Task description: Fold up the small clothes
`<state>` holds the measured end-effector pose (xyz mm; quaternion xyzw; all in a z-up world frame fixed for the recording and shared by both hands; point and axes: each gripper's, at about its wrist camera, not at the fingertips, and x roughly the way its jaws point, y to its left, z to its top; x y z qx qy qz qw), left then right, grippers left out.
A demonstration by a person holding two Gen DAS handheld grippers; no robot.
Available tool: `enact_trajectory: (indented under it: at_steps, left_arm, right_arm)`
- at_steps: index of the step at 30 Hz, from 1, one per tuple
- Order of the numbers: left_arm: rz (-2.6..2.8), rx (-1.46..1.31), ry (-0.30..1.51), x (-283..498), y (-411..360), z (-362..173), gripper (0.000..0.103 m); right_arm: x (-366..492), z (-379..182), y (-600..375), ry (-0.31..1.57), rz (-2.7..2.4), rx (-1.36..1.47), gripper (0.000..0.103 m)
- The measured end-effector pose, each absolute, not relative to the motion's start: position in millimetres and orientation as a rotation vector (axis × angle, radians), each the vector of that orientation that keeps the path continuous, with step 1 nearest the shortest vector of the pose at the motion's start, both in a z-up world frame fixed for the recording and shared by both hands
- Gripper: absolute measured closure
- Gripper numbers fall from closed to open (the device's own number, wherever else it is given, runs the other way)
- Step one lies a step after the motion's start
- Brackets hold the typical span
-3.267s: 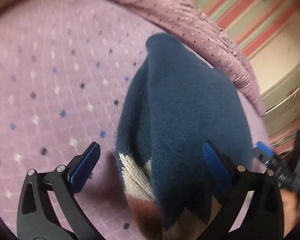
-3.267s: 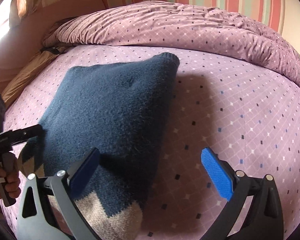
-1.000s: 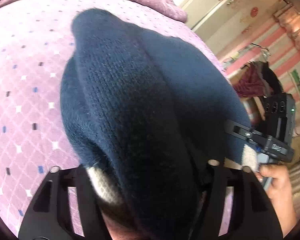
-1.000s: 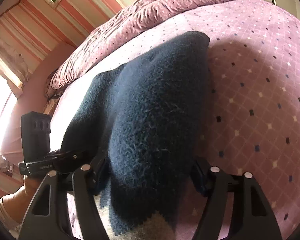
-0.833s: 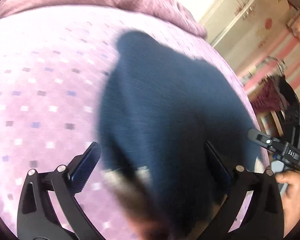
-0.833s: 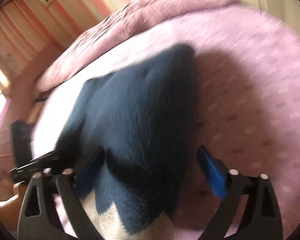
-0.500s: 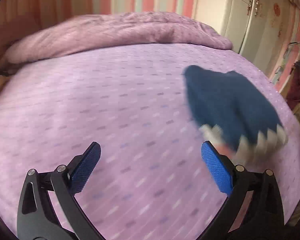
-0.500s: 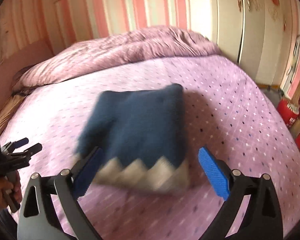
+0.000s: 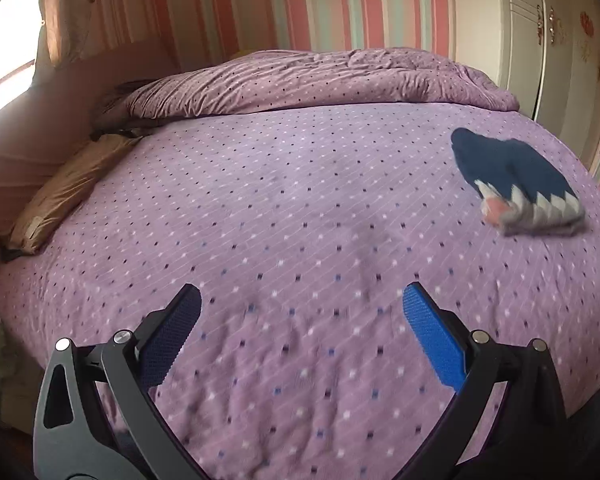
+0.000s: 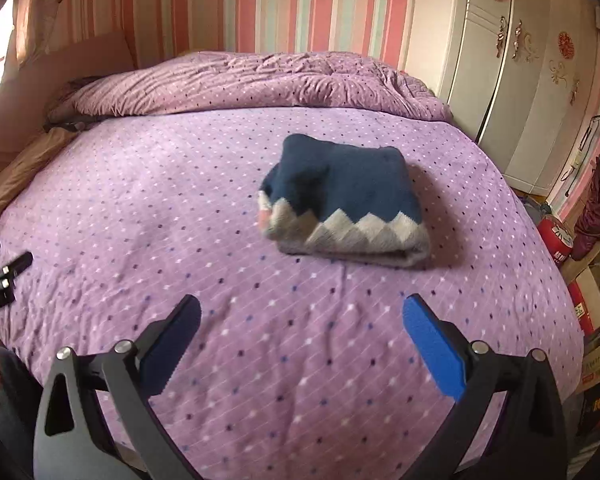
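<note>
The left gripper (image 9: 300, 328) hangs above the near part of the bed (image 9: 284, 208), its jaws spread wide with nothing between them but dotted purple bedspread. Its blue pads (image 9: 434, 344) face each other across a broad gap and touch no cloth.

The right gripper (image 10: 300, 330) is likewise released, its fingers splayed over the near edge of the bed with only the bedspread beneath them. At the far left of the right wrist view, the tips of the left gripper poke in over the bed's left edge.

The folded sweater (image 10: 342, 200) lies flat on the bed, well apart from both grippers. It is navy blue with a pale zigzag band along the edge nearest the grippers, and a small patch of pink shows at its left corner. From the right wrist view it sits about midway across the bed, straight ahead of the right gripper; from the left wrist view the sweater (image 9: 516, 184) sits off toward the right edge of the bed.

Beyond it, a rumpled purple duvet (image 10: 256, 84) is heaped along the far edge of the bed. A tan pillow (image 9: 68, 192) lies at the far left corner. A white wardrobe (image 10: 512, 80) stands against the striped wall to the right, and a red canister (image 10: 556, 242) sits on the floor by the right edge.
</note>
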<state>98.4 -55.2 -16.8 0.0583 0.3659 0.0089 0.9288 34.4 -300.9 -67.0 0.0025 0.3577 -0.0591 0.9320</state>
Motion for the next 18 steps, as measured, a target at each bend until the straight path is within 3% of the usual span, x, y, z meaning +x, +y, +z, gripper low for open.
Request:
enact_trajectory:
  at_steps: [18]
  left_arm:
    - [-0.037,0.087,0.713,52.1,-84.1,13.9,0.003]
  right_arm:
    - [-11.2,-43.4,-294.4,0.658,-0.196,0.012,0.002]
